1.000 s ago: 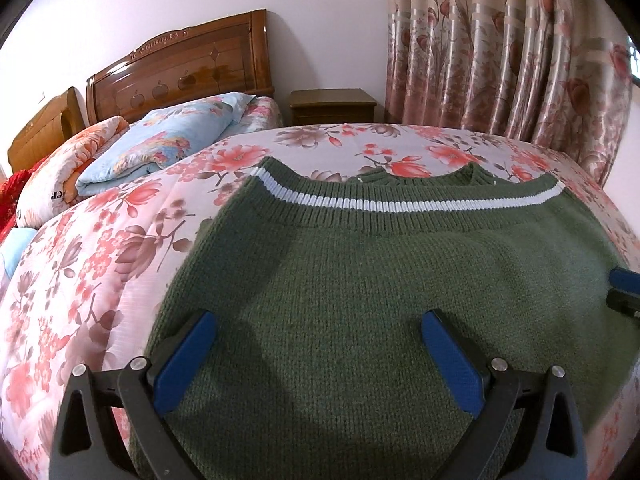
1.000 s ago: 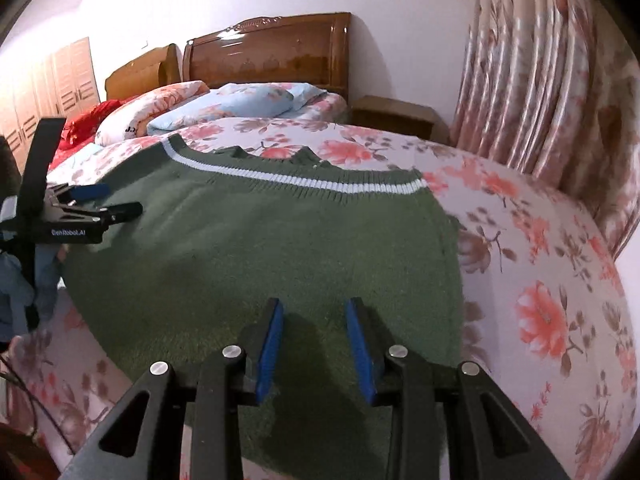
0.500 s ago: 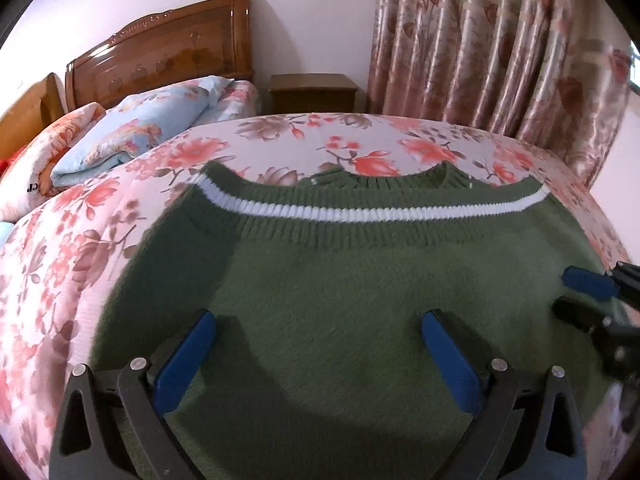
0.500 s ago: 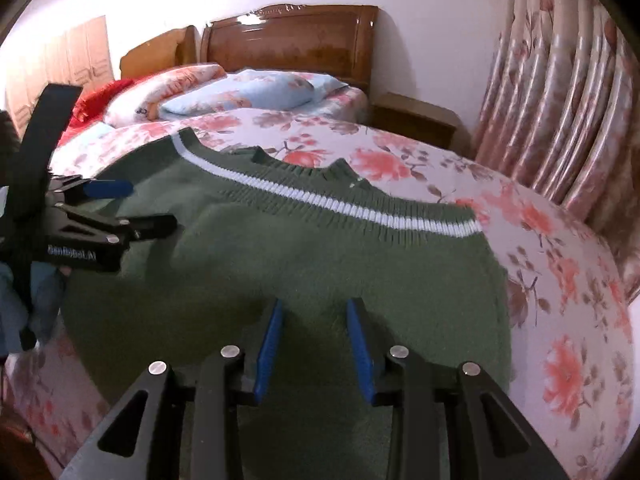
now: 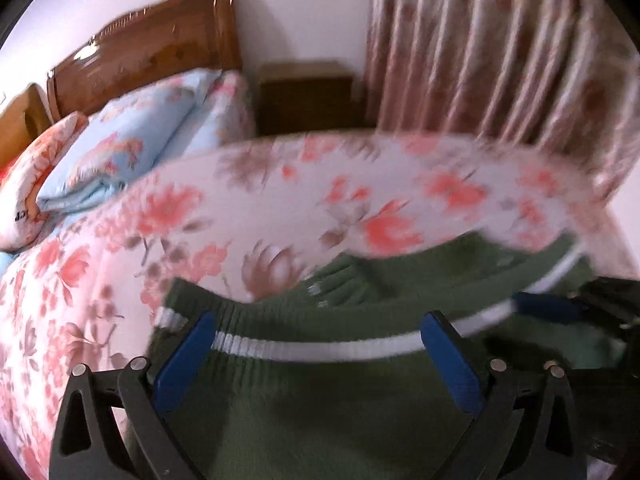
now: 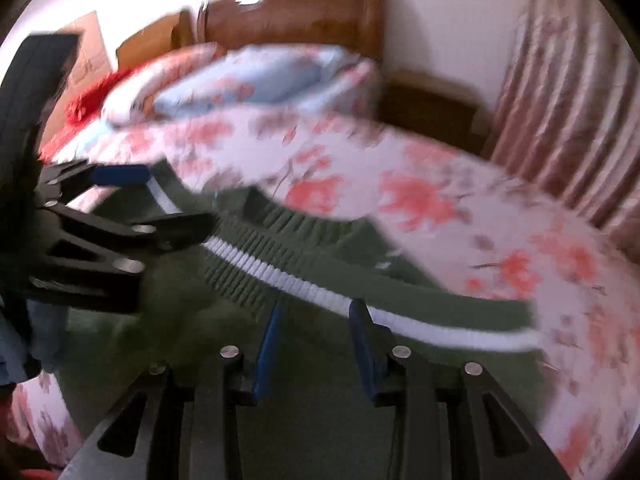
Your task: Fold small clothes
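Observation:
A dark green knit sweater (image 5: 320, 412) with a white stripe (image 5: 320, 347) near its ribbed far edge lies flat on the floral bed; it also shows in the right wrist view (image 6: 320, 392). My left gripper (image 5: 318, 328) is open wide, its blue pads over the striped edge near the sweater's left corner. My right gripper (image 6: 316, 312) is open with a narrower gap, fingertips at the white stripe (image 6: 304, 286). Neither holds cloth. The left gripper shows at the left of the right wrist view (image 6: 132, 200). Both views are blurred.
The floral quilt (image 5: 280, 200) covers the bed. Pillows (image 5: 132, 152) and a wooden headboard (image 5: 152, 52) are at the far left. A wooden nightstand (image 5: 308, 96) and floral curtains (image 5: 500, 52) stand beyond the bed.
Both grippers have moved forward over the sweater, from its near part to its far striped edge. Both stay open and empty.

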Demonstrator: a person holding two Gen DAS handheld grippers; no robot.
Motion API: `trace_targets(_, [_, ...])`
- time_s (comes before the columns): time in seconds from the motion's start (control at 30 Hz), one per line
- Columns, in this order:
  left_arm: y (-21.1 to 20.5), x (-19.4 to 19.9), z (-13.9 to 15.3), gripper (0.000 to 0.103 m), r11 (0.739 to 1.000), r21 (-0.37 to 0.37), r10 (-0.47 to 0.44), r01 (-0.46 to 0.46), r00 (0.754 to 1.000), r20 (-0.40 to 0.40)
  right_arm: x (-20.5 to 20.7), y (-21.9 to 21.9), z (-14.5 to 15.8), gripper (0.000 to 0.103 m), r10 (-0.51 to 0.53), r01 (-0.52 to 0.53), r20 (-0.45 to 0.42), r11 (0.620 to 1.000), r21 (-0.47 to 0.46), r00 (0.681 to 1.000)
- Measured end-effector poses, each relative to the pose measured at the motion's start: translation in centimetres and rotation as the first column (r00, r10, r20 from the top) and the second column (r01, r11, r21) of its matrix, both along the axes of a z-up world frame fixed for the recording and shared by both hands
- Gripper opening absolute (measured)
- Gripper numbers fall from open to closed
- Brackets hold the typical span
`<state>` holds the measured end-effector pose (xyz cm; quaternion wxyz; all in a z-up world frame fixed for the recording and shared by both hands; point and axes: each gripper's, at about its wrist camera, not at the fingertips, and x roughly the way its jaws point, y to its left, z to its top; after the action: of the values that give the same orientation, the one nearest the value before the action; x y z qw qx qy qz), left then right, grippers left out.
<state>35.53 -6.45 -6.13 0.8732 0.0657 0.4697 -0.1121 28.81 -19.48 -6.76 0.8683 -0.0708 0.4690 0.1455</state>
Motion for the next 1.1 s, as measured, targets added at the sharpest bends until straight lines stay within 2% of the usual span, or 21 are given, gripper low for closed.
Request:
trace_targets(0.03, [0.7,0.6,-0.7,0.103,1.000,-0.027,0.004,-0.005,0.999,-0.041,0.1,0.2,-0.2,0.035,0.011,-0.011,0.024,1.000,-0.021,1.000])
trace_targets(0.1, [2.4,0.7,0.2,0.103,0.994,-0.102,0.037,-0.037,0.999,-0.003,-0.1,-0.8,-0.2,0.035,0.003,0.000,0.068,0.999,-0.043,0.998])
trace_targets(0.13, [2.9,1.0,0.1,0.103,0.994,-0.095,0.058,-0.058,0.998,-0.004,0.0,-2.3,-0.2,0.035,-0.049,0.050,0.072,0.999,-0.012,0.996])
trace_targets(0.17, [3.3,1.4,-0.2,0.103,0.991,-0.119,0.062,-0.065,0.998,-0.032,0.1,-3.6,-0.2,0.033,-0.094,0.092,0.062,0.995,0.037,0.994])
trace_targets(0.23, [3.7,1.5,0.1,0.103,0.987,-0.141,0.072,-0.075,0.997,-0.027,0.6,-6.3,-0.2,0.024,-0.183,0.176,0.032,0.973,0.148,0.983])
trace_targets(0.3, [3.4,1.6,0.0,0.103,0.991,-0.113,0.071,-0.073,0.997,-0.026,0.9,-7.6,-0.4,0.023,-0.200,0.193,0.004,0.954,0.227,0.980])
trace_targets(0.37, [2.8,1.5,0.1,0.103,0.994,-0.084,0.069,-0.070,0.997,-0.022,1.1,-7.8,-0.4,0.023,-0.198,0.193,-0.005,0.950,0.246,0.980])
trace_targets(0.4, [2.9,1.1,0.4,0.103,0.994,-0.081,0.073,-0.074,0.997,-0.009,0.9,-7.6,-0.3,0.023,-0.202,0.196,0.000,0.952,0.234,0.979])
trace_targets(0.5, [3.1,-1.5,1.5,0.103,0.992,-0.091,0.090,-0.085,0.995,0.049,-1.5,-5.6,1.2,0.027,-0.218,0.212,0.045,0.970,0.120,0.975])
trace_targets(0.6, [2.9,-6.1,2.7,0.103,0.994,-0.098,0.055,-0.045,0.993,0.103,-5.6,-2.8,2.0,0.027,-0.115,0.107,0.089,0.989,0.099,0.989])
trace_targets(0.67, [2.2,-8.6,1.6,0.103,0.997,-0.079,0.017,-0.009,0.996,0.091,-8.0,-0.6,1.1,0.027,-0.029,0.025,0.097,0.999,0.042,0.995])
trace_targets(0.7, [1.8,-9.4,0.6,0.103,0.999,-0.041,0.001,0.003,0.997,0.077,-8.6,0.2,0.6,0.027,0.000,-0.001,0.104,1.000,0.012,0.995])
trace_targets(0.73, [1.5,-10.0,-0.4,0.103,1.000,0.010,-0.002,0.002,0.997,0.076,-9.7,0.9,0.1,0.028,0.024,-0.018,0.158,0.999,-0.039,0.987])
trace_targets(0.77, [2.0,-10.9,-0.7,0.103,1.000,-0.020,-0.003,0.005,0.992,0.126,-10.5,0.9,-0.1,0.029,0.042,-0.030,0.197,0.998,-0.062,0.979])
trace_targets(0.8, [2.6,-11.2,-0.8,0.103,0.999,-0.045,0.005,0.001,0.991,0.134,-11.0,0.7,-0.2,0.029,0.047,-0.035,0.207,0.998,-0.061,0.977])
trace_targets(0.83, [3.4,-11.1,-0.8,0.103,0.997,-0.080,0.023,-0.014,0.994,0.108,-11.2,0.0,-0.3,0.030,0.043,-0.037,0.205,0.999,-0.035,0.978])
trace_targets(0.9, [4.0,-11.3,-0.2,0.103,0.996,-0.066,0.058,-0.053,0.995,0.085,-11.4,-1.1,0.2,0.030,-0.002,0.004,0.170,1.000,-0.010,0.985])
trace_targets(0.93, [4.3,-12.1,0.5,0.103,0.996,-0.057,0.068,-0.063,0.993,0.096,-11.7,-1.6,0.6,0.030,-0.041,0.046,0.154,0.998,-0.031,0.987])
trace_targets(1.0, [4.6,-13.9,1.5,0.103,0.996,-0.086,0.049,-0.038,0.991,0.127,-12.8,-2.2,1.5,0.032,-0.075,0.084,0.174,0.995,-0.045,0.982])
trace_targets(1.1, [4.3,-16.0,0.8,0.103,0.995,-0.094,0.032,-0.020,0.992,0.123,-14.7,-1.5,2.3,0.032,-0.060,0.056,0.209,0.998,0.023,0.976])
